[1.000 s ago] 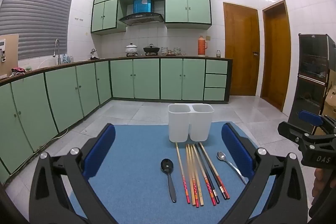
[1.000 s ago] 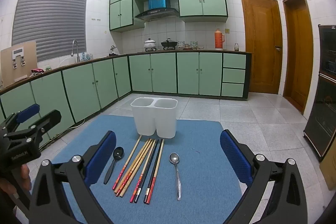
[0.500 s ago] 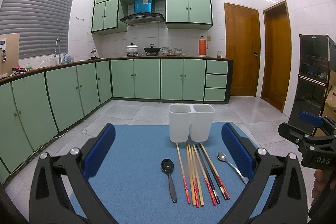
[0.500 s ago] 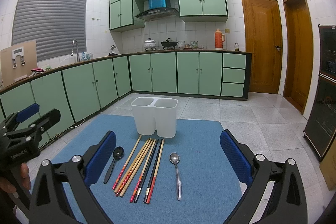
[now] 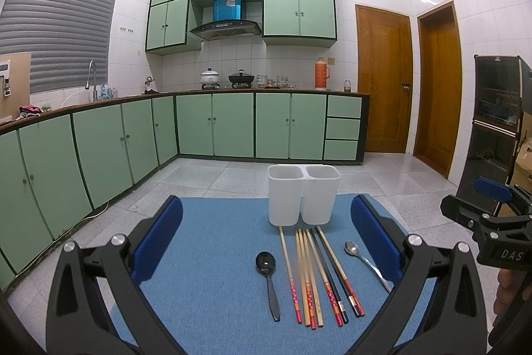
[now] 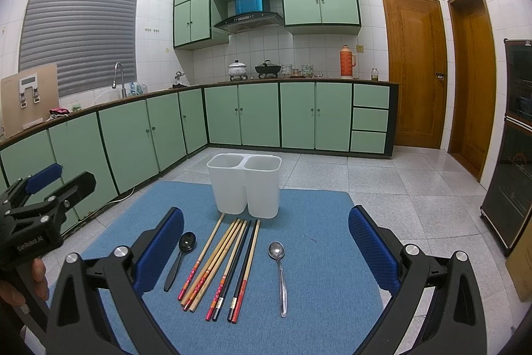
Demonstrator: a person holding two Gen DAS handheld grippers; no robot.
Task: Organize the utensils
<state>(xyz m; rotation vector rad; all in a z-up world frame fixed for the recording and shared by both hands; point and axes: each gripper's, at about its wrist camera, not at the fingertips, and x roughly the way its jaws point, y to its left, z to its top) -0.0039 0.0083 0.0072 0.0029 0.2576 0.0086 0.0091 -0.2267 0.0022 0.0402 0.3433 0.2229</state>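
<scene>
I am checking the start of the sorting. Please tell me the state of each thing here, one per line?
Left gripper: open, holding nothing.
Right gripper: open, holding nothing.
White holder: upright on the mat, both compartments look empty.
Chopsticks: lying flat in a row.
Black spoon: lying flat, bowl up.
Metal spoon: lying flat, bowl up.
Blue mat: spread flat.

A mat [image 6: 316, 255] lay on the floor. At its far end stood a holder [image 6: 245, 185] with two cups side by side. Just in front of it lay a row of chopsticks [image 6: 222, 265], their far tips close to the holder. One spoon [image 6: 179, 258] lay to the left of the row, apart from it, and another spoon [image 6: 280, 275] lay to the right (bowls pointing toward the holder).
</scene>
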